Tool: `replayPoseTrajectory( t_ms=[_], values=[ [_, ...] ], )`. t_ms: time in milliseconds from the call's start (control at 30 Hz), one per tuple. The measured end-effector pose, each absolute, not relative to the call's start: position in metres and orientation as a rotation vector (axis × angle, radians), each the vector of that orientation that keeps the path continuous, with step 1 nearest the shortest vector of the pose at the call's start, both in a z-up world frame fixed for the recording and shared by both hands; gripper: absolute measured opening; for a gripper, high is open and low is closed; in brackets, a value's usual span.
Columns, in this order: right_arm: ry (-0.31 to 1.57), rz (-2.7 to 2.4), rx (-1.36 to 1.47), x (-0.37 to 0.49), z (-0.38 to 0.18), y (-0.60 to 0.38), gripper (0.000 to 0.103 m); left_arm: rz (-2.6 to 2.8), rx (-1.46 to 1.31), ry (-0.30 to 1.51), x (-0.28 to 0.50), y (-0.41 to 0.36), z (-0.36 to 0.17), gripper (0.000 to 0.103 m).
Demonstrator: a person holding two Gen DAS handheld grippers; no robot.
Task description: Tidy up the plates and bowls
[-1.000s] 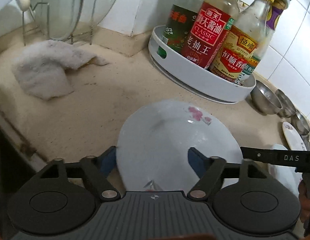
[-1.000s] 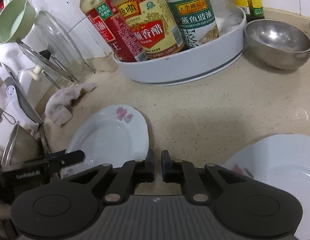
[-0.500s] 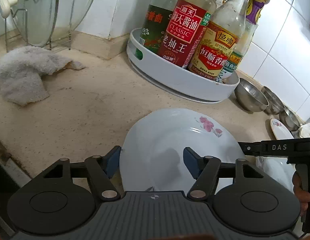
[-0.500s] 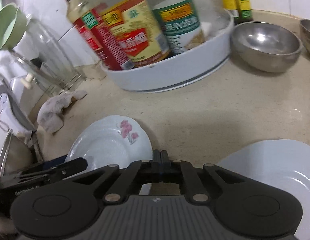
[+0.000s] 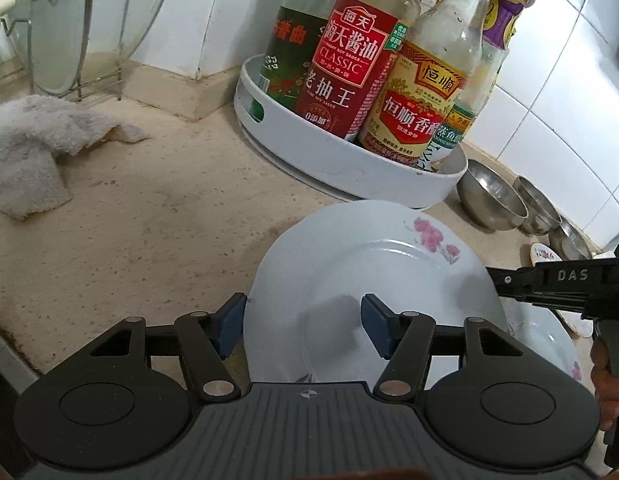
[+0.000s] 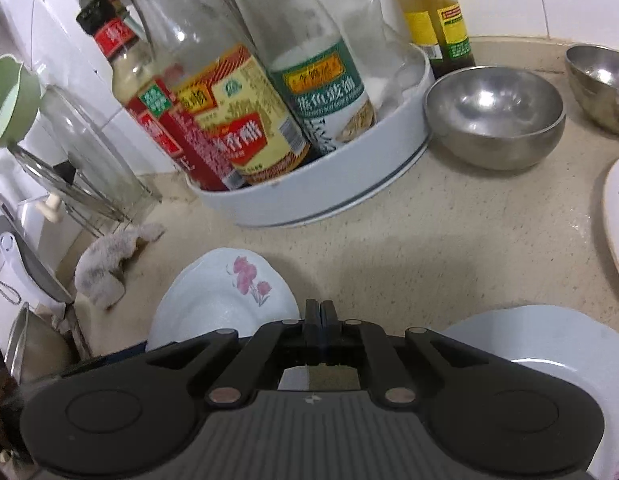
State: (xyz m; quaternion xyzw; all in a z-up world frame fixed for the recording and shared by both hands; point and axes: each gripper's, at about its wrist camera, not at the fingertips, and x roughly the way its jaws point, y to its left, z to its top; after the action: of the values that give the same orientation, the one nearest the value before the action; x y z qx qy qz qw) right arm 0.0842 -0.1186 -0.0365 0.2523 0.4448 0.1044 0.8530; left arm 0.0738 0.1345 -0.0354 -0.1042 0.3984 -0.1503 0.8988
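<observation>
A white plate with pink flowers (image 5: 365, 276) lies on the beige counter; it also shows in the right wrist view (image 6: 225, 300). My left gripper (image 5: 303, 330) is open, its blue pads either side of the plate's near left rim, one pad over the plate. My right gripper (image 6: 320, 314) is shut and empty, just right of that plate; it also shows at the right in the left wrist view (image 5: 505, 284). A second white plate (image 6: 549, 344) lies to its right. Steel bowls (image 6: 495, 116) stand further back.
A white turntable tray (image 5: 349, 168) with several sauce bottles stands close behind the plate. A grey rag (image 5: 29, 152) and a glass lid in a wire rack (image 5: 69, 20) are at the left. Another flowered plate's edge (image 6: 617, 216) is at the right.
My right gripper has closed from slightly open. Both grippers have moved forward toward the turntable, and my left gripper has shifted left so the flowered plate sits further right in its view.
</observation>
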Motion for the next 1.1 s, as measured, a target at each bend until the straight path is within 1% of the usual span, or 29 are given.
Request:
replayPoseTrajectory(
  t_ms=[233,267,300,333,367,400,467,533,567,600,633,733,833,900,967,1000,1100],
  values=[
    [0.913,0.228,0.538,0.071,-0.021,-0.126,0.006,-0.357,-0.25,0.817,0.075,0.131,-0.032,0.067],
    [0.909,0.226,0.539,0.069,-0.019,-0.128,0.006,-0.377,-0.243,0.81,0.075,0.127,-0.03,0.065],
    [0.908,0.223,0.543,0.066,-0.017,-0.13,0.006,-0.402,-0.229,0.804,0.075,0.122,-0.029,0.06],
    [0.907,0.222,0.548,0.064,-0.017,-0.133,0.006,-0.432,-0.21,0.802,0.076,0.115,-0.029,0.058],
    [0.91,0.217,0.545,0.063,-0.018,-0.135,0.005,-0.467,-0.209,0.809,0.077,0.108,-0.03,0.049],
    [0.917,0.22,0.549,0.061,-0.02,-0.136,0.005,-0.496,-0.213,0.822,0.078,0.102,-0.032,0.046],
    [0.947,0.227,0.574,0.061,-0.028,-0.136,0.005,-0.51,-0.211,0.823,0.078,0.094,-0.034,0.047],
    [0.965,0.21,0.578,0.059,-0.034,-0.138,0.005,-0.51,-0.23,0.803,0.076,0.1,-0.03,0.049],
    [0.969,0.21,0.588,0.057,-0.035,-0.139,0.005,-0.512,-0.233,0.804,0.075,0.106,-0.027,0.058],
    [0.977,0.222,0.594,0.055,-0.035,-0.141,0.005,-0.513,-0.228,0.819,0.073,0.113,-0.024,0.072],
    [0.991,0.247,0.587,0.054,-0.034,-0.142,0.005,-0.506,-0.226,0.826,0.07,0.119,-0.021,0.075],
    [1.011,0.266,0.536,0.044,-0.028,-0.147,0.007,-0.502,-0.212,0.869,0.057,0.139,-0.02,0.074],
    [1.07,0.312,0.542,0.031,-0.025,-0.154,0.009,-0.525,-0.196,0.941,0.05,0.142,-0.026,0.07],
    [1.097,0.368,0.574,0.023,-0.022,-0.155,0.01,-0.539,-0.185,0.963,0.046,0.138,-0.029,0.072],
    [1.1,0.41,0.548,0.017,-0.018,-0.151,0.02,-0.567,-0.177,0.983,0.043,0.134,-0.03,0.075],
    [1.119,0.421,0.521,0.014,-0.016,-0.148,0.028,-0.57,-0.176,0.988,0.042,0.133,-0.032,0.077],
    [1.21,0.451,0.506,0.001,-0.018,-0.151,0.028,-0.582,-0.189,0.984,0.045,0.13,-0.034,0.08]
  ],
)
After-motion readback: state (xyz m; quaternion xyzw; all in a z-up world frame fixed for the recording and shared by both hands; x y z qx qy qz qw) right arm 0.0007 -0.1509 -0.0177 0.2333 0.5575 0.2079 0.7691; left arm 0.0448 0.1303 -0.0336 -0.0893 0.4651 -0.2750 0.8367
